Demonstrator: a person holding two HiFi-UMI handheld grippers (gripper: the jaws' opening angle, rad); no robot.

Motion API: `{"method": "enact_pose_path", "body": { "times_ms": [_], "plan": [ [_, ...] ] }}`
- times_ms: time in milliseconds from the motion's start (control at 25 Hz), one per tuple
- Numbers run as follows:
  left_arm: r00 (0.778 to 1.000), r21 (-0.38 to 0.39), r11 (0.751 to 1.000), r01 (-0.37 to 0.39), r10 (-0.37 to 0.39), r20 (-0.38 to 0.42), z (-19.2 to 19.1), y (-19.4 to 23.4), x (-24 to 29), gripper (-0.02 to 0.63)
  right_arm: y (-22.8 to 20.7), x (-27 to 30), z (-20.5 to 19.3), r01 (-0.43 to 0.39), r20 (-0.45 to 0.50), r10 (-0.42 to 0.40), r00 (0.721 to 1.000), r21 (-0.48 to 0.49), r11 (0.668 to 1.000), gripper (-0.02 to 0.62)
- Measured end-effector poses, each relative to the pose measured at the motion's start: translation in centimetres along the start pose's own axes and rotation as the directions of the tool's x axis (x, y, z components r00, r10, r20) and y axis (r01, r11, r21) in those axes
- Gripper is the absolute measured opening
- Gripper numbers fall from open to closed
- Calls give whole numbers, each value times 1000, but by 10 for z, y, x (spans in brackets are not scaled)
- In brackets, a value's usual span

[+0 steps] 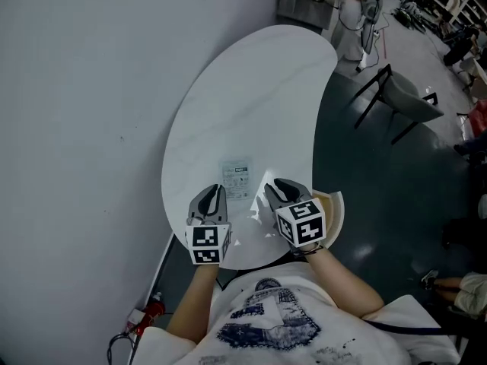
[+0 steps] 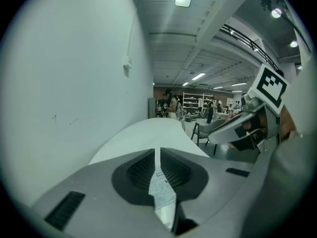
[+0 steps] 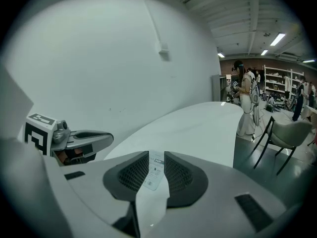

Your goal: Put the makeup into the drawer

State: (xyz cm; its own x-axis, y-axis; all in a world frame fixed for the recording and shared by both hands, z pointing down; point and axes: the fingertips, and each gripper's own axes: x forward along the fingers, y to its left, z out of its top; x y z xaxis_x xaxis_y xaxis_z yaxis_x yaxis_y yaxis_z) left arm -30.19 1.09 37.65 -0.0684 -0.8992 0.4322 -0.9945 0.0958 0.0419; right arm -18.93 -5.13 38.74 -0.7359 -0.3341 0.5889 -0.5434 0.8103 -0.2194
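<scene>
On white table (image 1: 251,90): makeup packet (image 1: 237,179) flat | left gripper (image 1: 216,194) jaws together | right gripper (image 1: 276,188) jaws apart

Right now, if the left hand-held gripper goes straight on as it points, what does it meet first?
Probably the flat printed packet on the white table, just ahead of the left hand-held gripper; depth is unclear.

Flat packet (image 1: 237,179) on white table (image 1: 251,90)

Small print on white packet (image 1: 237,179), none legible
</scene>
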Motion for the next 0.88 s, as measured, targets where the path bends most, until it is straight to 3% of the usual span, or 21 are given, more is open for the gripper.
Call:
{"method": "enact_pose_path", "body": {
  "times_ms": [520,880],
  "plan": [
    [994,-42,994,-102,100,-44,-15,-8,44,173,-38,25,-7,-90,-60,89,994,-26,996,109],
    [983,-83,980,-181,177,-56,-26,-13,66,325,-63,26,-19,-112,-90,110,990,-21,993,109]
  ]
}}
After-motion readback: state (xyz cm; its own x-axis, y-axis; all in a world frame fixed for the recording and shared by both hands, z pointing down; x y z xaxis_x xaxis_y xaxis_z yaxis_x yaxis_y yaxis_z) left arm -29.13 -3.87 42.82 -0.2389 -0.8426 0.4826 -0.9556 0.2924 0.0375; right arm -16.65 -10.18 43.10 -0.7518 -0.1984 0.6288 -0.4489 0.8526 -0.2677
